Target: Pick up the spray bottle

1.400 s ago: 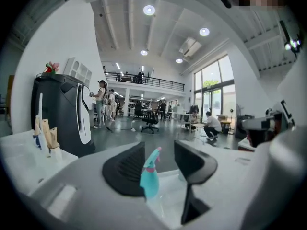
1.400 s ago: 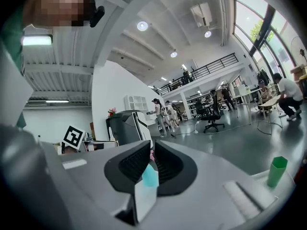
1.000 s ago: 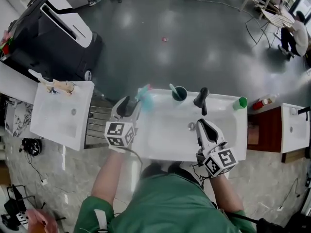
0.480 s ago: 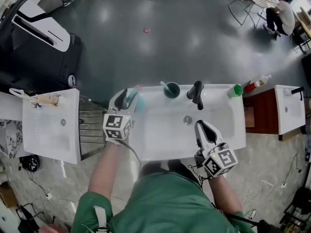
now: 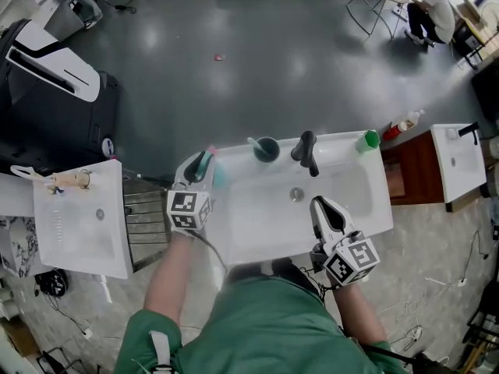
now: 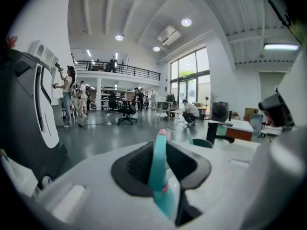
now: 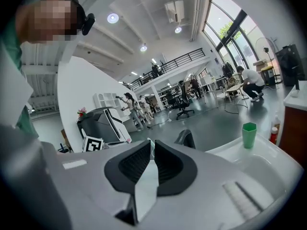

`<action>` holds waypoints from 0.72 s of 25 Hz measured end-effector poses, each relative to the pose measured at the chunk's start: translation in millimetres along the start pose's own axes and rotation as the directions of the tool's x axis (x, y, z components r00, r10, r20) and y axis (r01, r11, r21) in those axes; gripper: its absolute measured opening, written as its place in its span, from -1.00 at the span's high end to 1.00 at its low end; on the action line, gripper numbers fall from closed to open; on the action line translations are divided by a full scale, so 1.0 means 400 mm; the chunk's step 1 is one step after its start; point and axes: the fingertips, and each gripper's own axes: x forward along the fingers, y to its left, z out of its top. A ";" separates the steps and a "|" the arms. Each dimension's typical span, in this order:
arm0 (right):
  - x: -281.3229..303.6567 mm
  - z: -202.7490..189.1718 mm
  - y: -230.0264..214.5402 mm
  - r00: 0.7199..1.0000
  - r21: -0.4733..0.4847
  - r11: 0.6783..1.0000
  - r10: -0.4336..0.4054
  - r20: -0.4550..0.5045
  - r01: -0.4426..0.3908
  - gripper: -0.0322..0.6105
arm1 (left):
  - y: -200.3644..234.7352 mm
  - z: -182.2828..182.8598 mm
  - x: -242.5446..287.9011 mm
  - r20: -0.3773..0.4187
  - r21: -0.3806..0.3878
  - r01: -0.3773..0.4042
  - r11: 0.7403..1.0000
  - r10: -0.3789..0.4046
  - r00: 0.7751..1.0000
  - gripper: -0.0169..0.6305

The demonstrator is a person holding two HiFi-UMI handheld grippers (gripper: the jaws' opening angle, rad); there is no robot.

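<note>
The left gripper [image 5: 201,164] pinches the teal spray bottle [image 5: 217,178]: its jaws have just been closing, and in the left gripper view [image 6: 159,147] we see the black pads pressed against either side of the slim teal bottle [image 6: 158,174], whose pink tip pokes up above them. From the head view we look steeply down on a white sink [image 5: 257,232] with the person in a green top standing at its near edge. The spray bottle is at the sink's back left corner, just left of a dark cup [image 5: 267,149] that has a pale stick leaning in it. We cannot tell whether the bottle's base touches the rim or is clear of it. To the right of the cup stands a black faucet [image 5: 306,150], and a green cup [image 5: 367,140] sits at the back right corner. The right gripper [image 5: 323,207] hangs over the front right part of the basin, well apart from the bottle; in the right gripper view [image 7: 152,150] we see its jaws pressed together with nothing between them, and the green cup [image 7: 249,134] beyond. A second white sink [image 5: 78,224] stands apart at the left, on a grey floor [image 5: 257,68].
</note>
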 end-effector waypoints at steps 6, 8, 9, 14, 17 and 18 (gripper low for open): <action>-0.015 -0.001 0.008 1.000 0.008 1.000 -0.008 0.000 0.008 0.86 | -0.002 0.006 0.000 0.008 0.013 -0.011 1.000 0.011 1.000 0.75; -0.019 0.000 0.009 1.000 0.003 1.000 -0.004 0.010 0.004 0.86 | -0.002 0.004 -0.001 0.009 0.014 -0.013 1.000 0.013 1.000 0.75; -0.021 -0.001 0.009 1.000 0.002 1.000 -0.004 0.010 0.004 0.86 | -0.002 0.004 -0.001 0.011 0.014 -0.015 1.000 0.015 1.000 0.75; -0.025 0.000 0.012 1.000 0.004 1.000 -0.004 0.000 0.004 0.86 | -0.003 0.014 -0.005 0.018 0.015 -0.022 1.000 0.022 1.000 0.75; -0.028 0.000 0.020 1.000 0.005 1.000 -0.005 -0.010 0.005 0.86 | -0.004 0.024 -0.016 0.028 0.013 -0.025 1.000 0.025 0.999 0.75; -0.027 0.002 0.023 1.000 0.004 1.000 -0.002 -0.010 0.002 0.86 | -0.004 0.027 -0.021 0.031 0.011 -0.028 1.000 0.027 0.999 0.75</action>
